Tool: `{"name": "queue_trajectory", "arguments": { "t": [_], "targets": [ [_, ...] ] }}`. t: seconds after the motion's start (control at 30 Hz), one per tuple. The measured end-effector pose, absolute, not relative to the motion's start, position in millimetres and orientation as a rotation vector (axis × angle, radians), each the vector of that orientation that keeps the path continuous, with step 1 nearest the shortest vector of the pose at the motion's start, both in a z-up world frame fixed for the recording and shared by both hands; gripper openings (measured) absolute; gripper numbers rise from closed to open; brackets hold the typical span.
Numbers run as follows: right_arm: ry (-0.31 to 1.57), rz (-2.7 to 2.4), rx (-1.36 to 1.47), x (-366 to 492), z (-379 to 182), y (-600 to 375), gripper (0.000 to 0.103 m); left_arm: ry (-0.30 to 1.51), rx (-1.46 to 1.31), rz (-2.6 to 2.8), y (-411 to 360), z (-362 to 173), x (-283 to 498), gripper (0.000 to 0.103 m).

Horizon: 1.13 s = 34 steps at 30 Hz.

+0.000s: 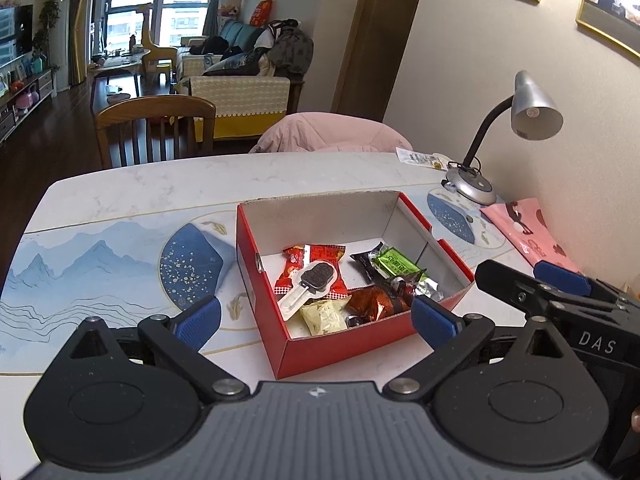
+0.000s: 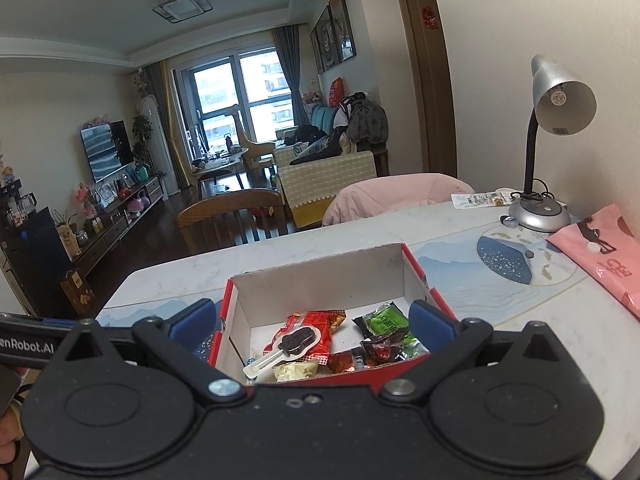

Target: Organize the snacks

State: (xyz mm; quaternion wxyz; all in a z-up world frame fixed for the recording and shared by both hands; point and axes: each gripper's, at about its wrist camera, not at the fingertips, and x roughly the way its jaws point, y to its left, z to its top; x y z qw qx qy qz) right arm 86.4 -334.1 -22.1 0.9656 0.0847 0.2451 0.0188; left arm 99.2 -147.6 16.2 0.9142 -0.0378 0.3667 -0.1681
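Left tongs point(image 1: 316, 322): blue pads spread wide apart, nothing between them, held above the bench in front of the near wall of the red box point(image 1: 264, 280). Right tongs point(image 2: 312, 326): likewise spread apart and empty, poised over the near edge of the same box; in the left wrist view they appear at the right margin, just beside the box's right corner.

Box contents — the snacks lie loose on the floor of the box: a chocolate lolly in clear wrap point(image 1: 310, 284) resting on a red packet point(image 1: 320, 266), a green packet point(image 1: 394, 264), a brown foil packet point(image 1: 370, 302) and a pale yellow packet point(image 1: 324, 316).

Task status: judged largely complete, since these snacks are already inside the box. Two items remain outside it and well apart — a pink bag point(image 2: 604, 260) at the right of the bench point(image 1: 160, 184) and a small white packet point(image 2: 478, 201) near the lamp base point(image 2: 540, 214). Whether either belongs in the box cannot be told.

Pose: both tools are held level-to-slightly-downward, side by side, aimed at the box interior.
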Motion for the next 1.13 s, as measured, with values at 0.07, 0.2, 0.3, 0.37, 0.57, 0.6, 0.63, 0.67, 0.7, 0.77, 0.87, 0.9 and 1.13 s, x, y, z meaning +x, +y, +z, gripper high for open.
{"name": "queue_trajectory", "arguments": {
  "t": [0.07, 0.2, 0.3, 0.37, 0.57, 0.6, 0.63, 0.67, 0.7, 0.77, 0.87, 0.9, 1.13],
  "targets": [
    [0.5, 0.04, 0.175, 86.7, -22.5, -333.8, 0.103, 0.753, -0.076, -0.348, -148.1, 16.1, 98.9, 0.102],
    [0.509, 0.045, 0.175, 90.3, -21.9, -336.7, 0.103, 0.748, -0.071, -0.347, -148.7, 16.2, 99.5, 0.102],
    [0.506, 0.045, 0.172, 90.3, -21.1, -338.0, 0.103, 0.747, -0.068, -0.345, -149.3, 16.4, 99.8, 0.102],
    [0.507, 0.043, 0.171, 90.4, -21.1, -339.0, 0.103, 0.746, -0.062, -0.341, -150.2, 16.2, 100.1, 0.102],
    [0.51, 0.041, 0.172, 90.9, -20.3, -340.6, 0.103, 0.766, -0.057, -0.339, -151.2, 13.6, 103.0, 0.102],
    [0.51, 0.042, 0.173, 90.9, -20.4, -340.4, 0.103, 0.767, -0.058, -0.339, -151.1, 13.2, 102.9, 0.102],
    [0.511, 0.042, 0.173, 91.1, -20.3, -340.6, 0.103, 0.769, -0.058, -0.338, -151.1, 12.9, 103.1, 0.102],
    [0.513, 0.042, 0.173, 91.4, -20.2, -340.7, 0.103, 0.77, -0.057, -0.337, -150.9, 12.6, 103.1, 0.102],
    [0.515, 0.044, 0.172, 91.6, -19.9, -341.2, 0.103, 0.772, -0.057, -0.338, -150.9, 12.2, 103.4, 0.102],
    [0.518, 0.047, 0.171, 92.7, -19.5, -342.2, 0.103, 0.775, -0.058, -0.338, -150.4, 11.2, 103.2, 0.102],
    [0.521, 0.05, 0.17, 93.2, -19.8, -342.3, 0.103, 0.785, -0.064, -0.341, -148.8, 9.5, 103.8, 0.102],
    [0.523, 0.052, 0.169, 93.4, -20.0, -342.3, 0.103, 0.786, -0.064, -0.34, -148.7, 9.1, 103.2, 0.102],
    [0.528, 0.065, 0.17, 93.4, -22.0, -339.1, 0.103, 0.793, -0.07, -0.334, -143.3, 8.6, 101.4, 0.102]
  ]
}}
